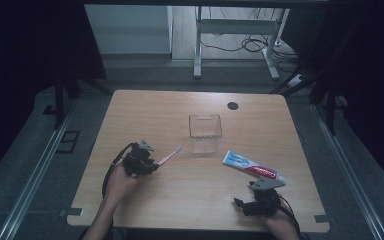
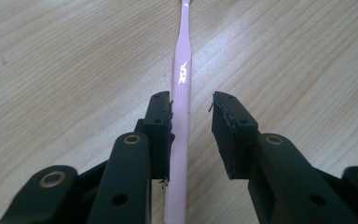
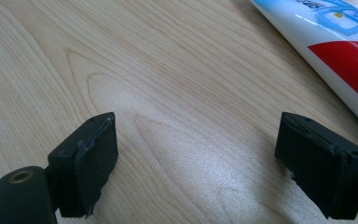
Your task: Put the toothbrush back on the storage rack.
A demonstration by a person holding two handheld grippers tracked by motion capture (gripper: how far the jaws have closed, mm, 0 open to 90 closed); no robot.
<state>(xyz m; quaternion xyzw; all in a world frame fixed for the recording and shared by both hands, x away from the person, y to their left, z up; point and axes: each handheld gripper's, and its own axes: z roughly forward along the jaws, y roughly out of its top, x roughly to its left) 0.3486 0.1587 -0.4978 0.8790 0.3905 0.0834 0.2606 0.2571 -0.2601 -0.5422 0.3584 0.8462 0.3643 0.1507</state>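
On the wooden table, the left gripper straddles a pink toothbrush; the handle lies against one jaw, with a gap to the other, so the jaws aren't clamped. The brush head points toward the clear container. The right gripper gapes wide, holding nothing, beside the toothpaste tube.
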